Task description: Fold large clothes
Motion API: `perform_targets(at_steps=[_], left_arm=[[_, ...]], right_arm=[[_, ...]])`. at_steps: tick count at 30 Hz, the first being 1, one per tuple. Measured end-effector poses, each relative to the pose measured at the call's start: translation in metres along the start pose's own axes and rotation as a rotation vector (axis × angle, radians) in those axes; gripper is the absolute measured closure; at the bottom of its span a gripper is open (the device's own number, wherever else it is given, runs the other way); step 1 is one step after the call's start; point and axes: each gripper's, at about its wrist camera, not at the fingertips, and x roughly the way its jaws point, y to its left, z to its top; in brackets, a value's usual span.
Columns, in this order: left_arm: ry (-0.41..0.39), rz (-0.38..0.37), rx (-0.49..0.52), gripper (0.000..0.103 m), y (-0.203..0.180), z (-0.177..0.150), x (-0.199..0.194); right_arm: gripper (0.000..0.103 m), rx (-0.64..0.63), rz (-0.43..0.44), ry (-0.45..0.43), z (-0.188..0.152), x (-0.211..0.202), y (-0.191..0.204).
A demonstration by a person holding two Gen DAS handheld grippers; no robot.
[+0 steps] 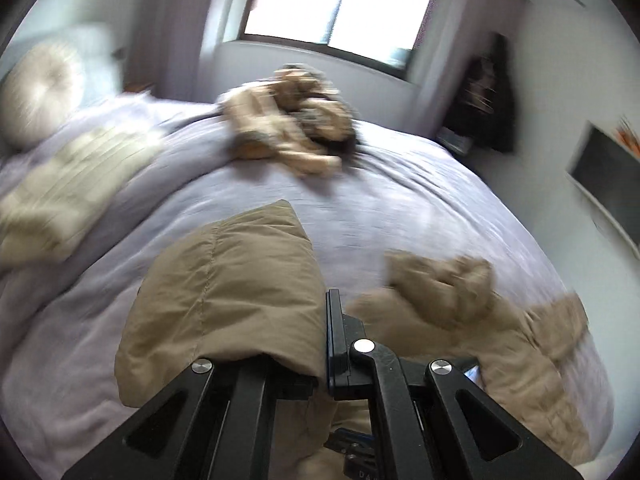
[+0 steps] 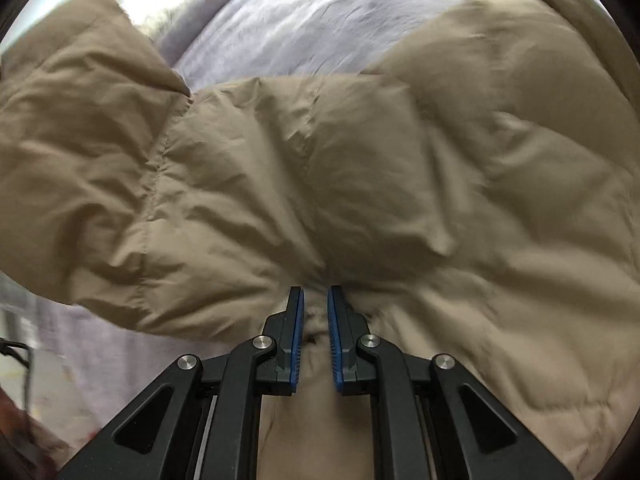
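Note:
A tan puffer jacket (image 2: pixel 320 168) lies over a lavender bed cover (image 1: pixel 380 216). In the left wrist view my left gripper (image 1: pixel 320 344) is shut on a fold of the jacket (image 1: pixel 232 288), which drapes over and hides its left finger. The rest of the jacket (image 1: pixel 480 320) lies bunched to the right near the bed edge. In the right wrist view my right gripper (image 2: pixel 316 300) is shut on a pinch of jacket fabric between its blue pads (image 2: pixel 333 340). The bed cover (image 2: pixel 340 16) shows beyond the jacket.
A pile of beige clothes (image 1: pixel 292 128) sits at the far side of the bed below a window (image 1: pixel 340 4). A cream pleated cushion (image 1: pixel 64 192) and a round pillow (image 1: pixel 40 88) lie at the left. A wall screen (image 1: pixel 608 184) hangs at the right.

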Motion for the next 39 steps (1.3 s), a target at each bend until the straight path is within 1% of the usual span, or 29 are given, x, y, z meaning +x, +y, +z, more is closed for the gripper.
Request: perform_targets(at_steps=[3, 4, 5, 6, 9, 11, 13, 14, 15, 16, 17, 18, 19, 20, 21, 22, 23, 25, 26, 27, 29, 30, 31, 32, 34, 35, 37, 38, 39], left_arm=[[0.044, -0.076, 0.078, 0.098, -0.061, -0.008, 0.022], [0.079, -0.107, 0.108, 0.098, -0.086, -0.014, 0.039], [0.099, -0.121, 0.129, 0.098, -0.103, -0.022, 0.044], [0.13, -0.13, 0.162, 0.098, -0.123, -0.032, 0.058], [0.237, -0.11, 0.27, 0.098, -0.175, -0.067, 0.099], [0.309, -0.056, 0.314, 0.098, -0.193, -0.092, 0.122], [0.371, -0.012, 0.333, 0.098, -0.199, -0.108, 0.133], [0.394, -0.003, 0.33, 0.098, -0.198, -0.113, 0.135], [0.403, 0.0, 0.324, 0.097, -0.196, -0.115, 0.133], [0.402, 0.002, 0.323, 0.093, -0.193, -0.117, 0.128], [0.395, 0.011, 0.33, 0.086, -0.192, -0.115, 0.123], [0.383, 0.024, 0.343, 0.051, -0.192, -0.115, 0.116], [0.368, 0.044, 0.354, 0.012, -0.19, -0.114, 0.109], [0.336, 0.071, 0.363, 0.006, -0.188, -0.113, 0.098], [0.322, 0.072, 0.371, 0.005, -0.186, -0.113, 0.087], [0.33, 0.068, 0.371, 0.005, -0.178, -0.11, 0.087], [0.33, 0.077, 0.362, 0.005, -0.172, -0.108, 0.081], [0.291, 0.108, 0.314, 0.005, -0.152, -0.102, 0.065], [0.277, 0.128, 0.275, 0.005, -0.139, -0.098, 0.057], [0.265, 0.164, 0.212, 0.005, -0.118, -0.092, 0.05], [0.262, 0.229, 0.09, 0.005, -0.079, -0.083, 0.044], [0.27, 0.248, 0.035, 0.005, -0.063, -0.081, 0.047], [0.289, 0.26, -0.038, 0.005, -0.039, -0.079, 0.05], [0.311, 0.255, -0.11, 0.005, -0.017, -0.078, 0.055], [0.361, 0.214, -0.249, 0.005, 0.025, -0.08, 0.067], [0.383, 0.194, -0.296, 0.005, 0.04, -0.081, 0.074], [0.404, 0.142, -0.373, 0.005, 0.061, -0.083, 0.087], [0.404, 0.113, -0.404, 0.005, 0.068, -0.084, 0.094], [0.406, 0.089, -0.423, 0.005, 0.072, -0.085, 0.098]], right_arm=[[0.09, 0.063, 0.016, -0.074, -0.013, -0.051, -0.032], [0.09, 0.087, 0.006, -0.099, -0.019, -0.069, -0.047], [0.09, 0.125, -0.023, -0.133, -0.028, -0.092, -0.07], [0.09, 0.15, -0.048, -0.152, -0.033, -0.106, -0.086], [0.09, 0.22, -0.12, -0.193, -0.057, -0.148, -0.143], [0.09, 0.245, -0.166, -0.2, -0.073, -0.167, -0.174], [0.09, 0.275, -0.201, -0.2, -0.092, -0.178, -0.2], [0.09, 0.302, -0.209, -0.197, -0.104, -0.183, -0.215], [0.09, 0.322, -0.208, -0.196, -0.109, -0.187, -0.225], [0.09, 0.342, -0.206, -0.197, -0.115, -0.192, -0.234], [0.09, 0.355, -0.203, -0.198, -0.114, -0.194, -0.239], [0.09, 0.367, -0.198, -0.195, -0.115, -0.196, -0.242], [0.09, 0.374, -0.191, -0.191, -0.119, -0.197, -0.244], [0.089, 0.375, -0.186, -0.188, -0.113, -0.196, -0.239], [0.089, 0.369, -0.183, -0.186, -0.112, -0.196, -0.236], [0.089, 0.354, -0.183, -0.184, -0.112, -0.195, -0.232], [0.086, 0.338, -0.185, -0.182, -0.109, -0.192, -0.228], [0.057, 0.276, -0.194, -0.182, -0.095, -0.187, -0.211], [0.027, 0.23, -0.206, -0.188, -0.087, -0.185, -0.197], [0.013, 0.178, -0.216, -0.2, -0.082, -0.184, -0.182], [0.013, 0.054, -0.231, -0.237, -0.073, -0.184, -0.147], [0.013, -0.012, -0.247, -0.247, -0.068, -0.181, -0.129], [0.013, -0.081, -0.262, -0.256, -0.062, -0.176, -0.111], [0.013, -0.159, -0.28, -0.266, -0.057, -0.169, -0.09], [0.013, -0.307, -0.351, -0.27, -0.049, -0.149, -0.054], [0.013, -0.397, -0.412, -0.272, -0.046, -0.134, -0.036], [0.013, -0.495, -0.51, -0.28, -0.04, -0.113, -0.016], [0.013, -0.543, -0.586, -0.29, -0.034, -0.099, -0.009], [0.016, -0.565, -0.638, -0.302, -0.03, -0.091, -0.008]])
